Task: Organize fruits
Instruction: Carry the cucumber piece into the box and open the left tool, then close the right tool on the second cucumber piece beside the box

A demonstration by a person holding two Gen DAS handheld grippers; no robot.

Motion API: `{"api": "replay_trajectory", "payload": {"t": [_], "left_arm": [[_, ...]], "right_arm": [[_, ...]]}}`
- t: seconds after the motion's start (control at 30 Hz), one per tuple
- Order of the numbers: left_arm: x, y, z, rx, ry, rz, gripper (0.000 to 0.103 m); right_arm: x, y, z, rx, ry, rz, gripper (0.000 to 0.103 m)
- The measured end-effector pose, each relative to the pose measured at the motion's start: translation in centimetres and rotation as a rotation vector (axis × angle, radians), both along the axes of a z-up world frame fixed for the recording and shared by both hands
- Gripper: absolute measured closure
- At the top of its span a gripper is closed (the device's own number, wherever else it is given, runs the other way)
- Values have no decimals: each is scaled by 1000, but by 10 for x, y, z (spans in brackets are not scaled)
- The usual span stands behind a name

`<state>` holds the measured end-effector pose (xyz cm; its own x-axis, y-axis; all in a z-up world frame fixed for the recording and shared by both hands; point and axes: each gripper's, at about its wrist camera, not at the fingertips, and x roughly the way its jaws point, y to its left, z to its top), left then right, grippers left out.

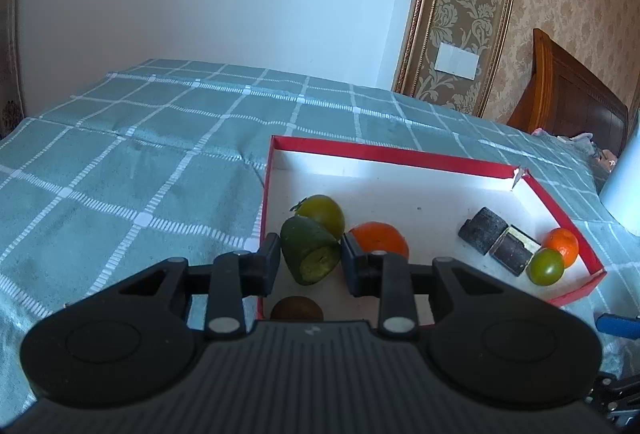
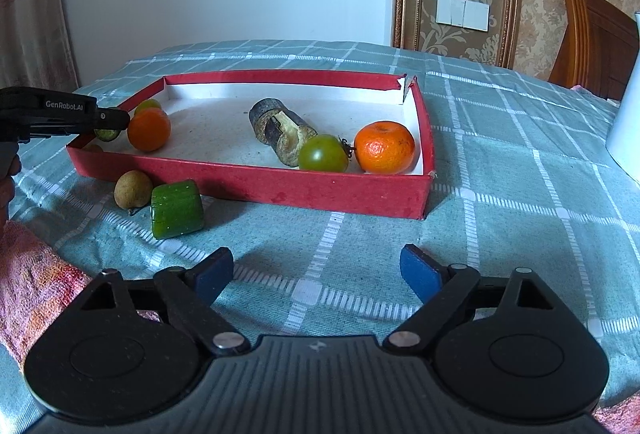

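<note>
Left gripper [image 1: 310,262] clamps green fruit piece [image 1: 311,250] inside red tray [image 1: 400,154] edge.

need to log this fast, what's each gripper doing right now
Left gripper: shut on the cut green piece, over the red tray.
Right gripper: open, holding nothing.

The only readable text is "GenRobot.AI", printed in pale letters on the black side of the left tool [image 2: 108,122], which reaches in over the red box's left end in the right wrist view. A small pale emblem sits on each camera housing, too small to read, possibly a logo.
</note>
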<state>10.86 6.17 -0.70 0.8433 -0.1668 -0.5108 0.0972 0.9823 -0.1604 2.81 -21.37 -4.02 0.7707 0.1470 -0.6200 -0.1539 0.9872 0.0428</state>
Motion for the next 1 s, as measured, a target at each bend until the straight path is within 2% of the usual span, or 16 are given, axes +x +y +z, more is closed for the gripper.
{"api": "replay_trajectory", "payload": {"t": [0.13, 0.27, 0.4, 0.5, 0.57, 0.67, 0.8, 0.87, 1.0], "left_arm": [[-1, 1, 1, 1, 6, -16, 72], [-7, 6, 4, -44, 9, -37, 63], [-27, -1, 10, 27, -46, -37, 61], [-53, -2, 13, 59, -106, -60, 47], [-73, -2, 14, 84, -150, -86, 33], [-101, 0, 9, 107, -195, -116, 29], [-113, 4, -2, 105, -155, -168, 28], [-114, 4, -7, 121, -143, -161, 15], [-107, 9, -14, 90, -91, -170, 13]], "right_arm": [[0, 0, 0, 0, 0, 0, 12], [0, 0, 0, 0, 0, -1, 12], [1, 1, 0, 0, 0, -1, 12], [1, 1, 0, -1, 0, -1, 12], [1, 1, 0, -1, 0, -2, 12], [1, 1, 0, -1, 0, -2, 12], [1, 1, 0, -1, 0, -2, 12], [0, 1, 1, 3, -1, -3, 11], [-3, 0, 1, 43, -15, 15, 7]]}}
